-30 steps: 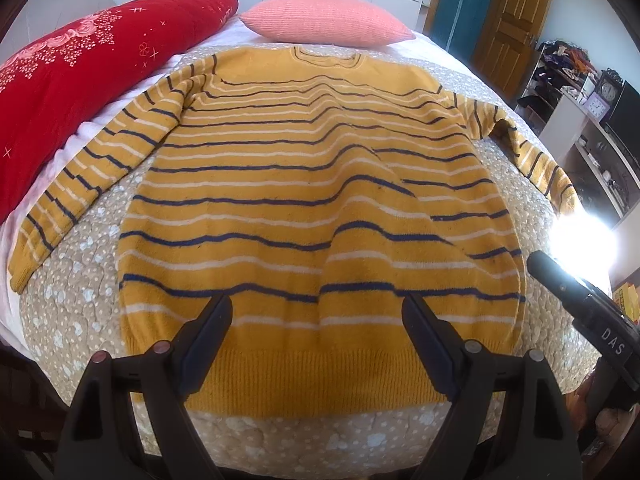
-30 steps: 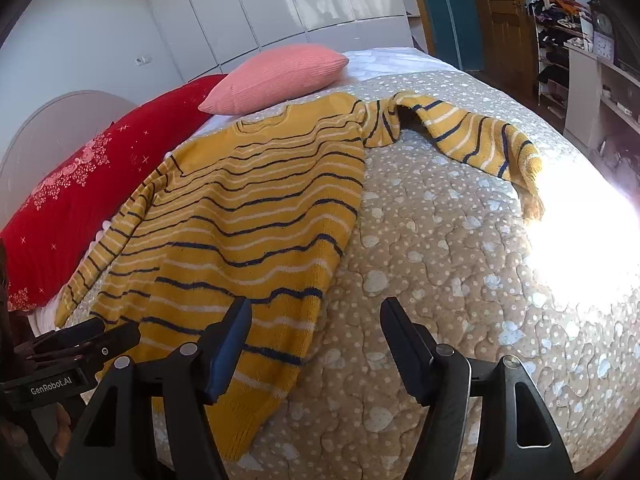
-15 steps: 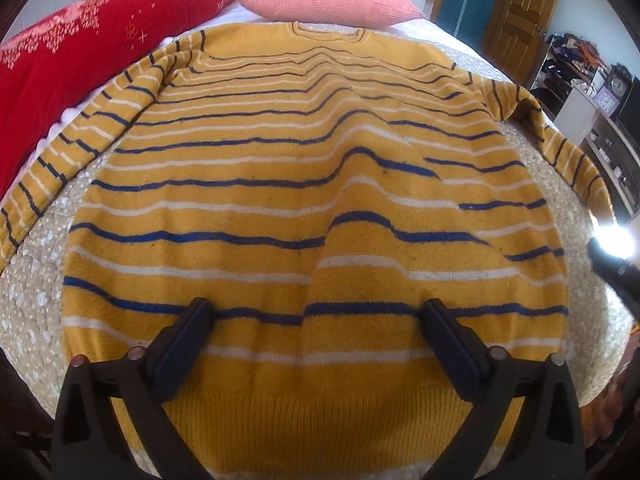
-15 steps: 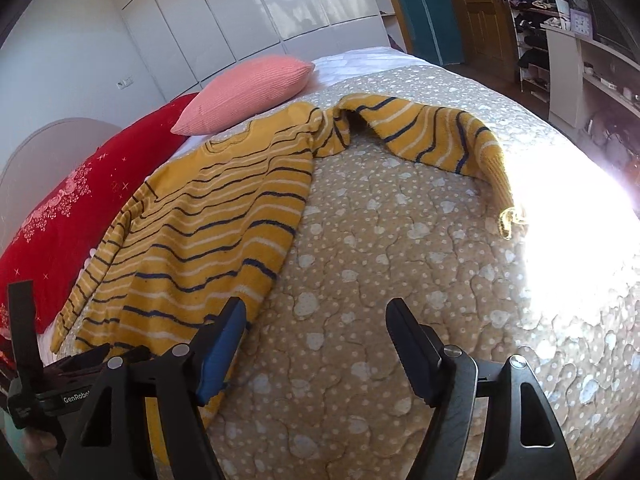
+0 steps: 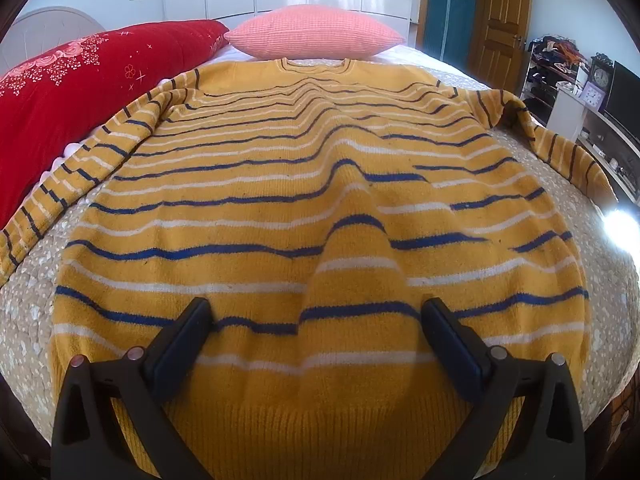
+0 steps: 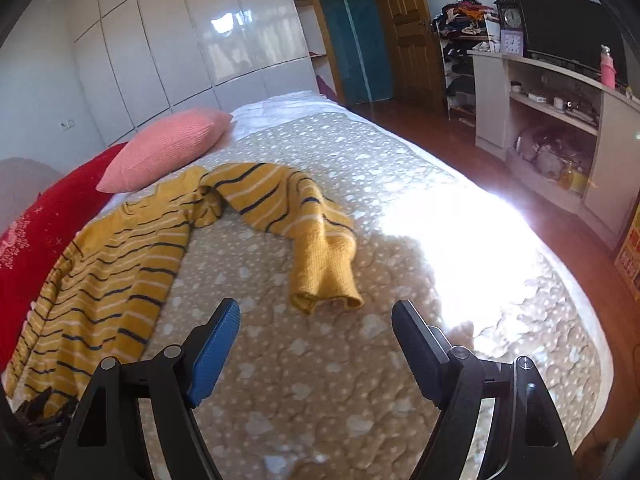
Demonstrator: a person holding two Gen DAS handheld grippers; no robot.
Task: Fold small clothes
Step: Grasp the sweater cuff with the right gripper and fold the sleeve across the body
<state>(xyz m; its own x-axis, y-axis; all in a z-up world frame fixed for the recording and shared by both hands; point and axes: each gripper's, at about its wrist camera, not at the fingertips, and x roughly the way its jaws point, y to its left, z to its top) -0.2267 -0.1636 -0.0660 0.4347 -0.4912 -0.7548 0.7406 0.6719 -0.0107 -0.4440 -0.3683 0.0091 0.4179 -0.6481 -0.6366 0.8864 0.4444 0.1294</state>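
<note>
Left tool [image 5: 316, 320] spread wide over raised ridge near striped sweater [image 5: 280, 208] hem.

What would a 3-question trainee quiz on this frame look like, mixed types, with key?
1. True or false: the left gripper is shut on the sweater.
2. Multiple choice: the cuff in front of the right gripper lies on: A) the pink pillow B) the quilt C) the floor.
3. Fill in: a raised ___ of sweater fabric runs between the left gripper's fingers.

Key: 1 false, its jaws are wide open over the hem. 2 B. 3 ridge.
</note>
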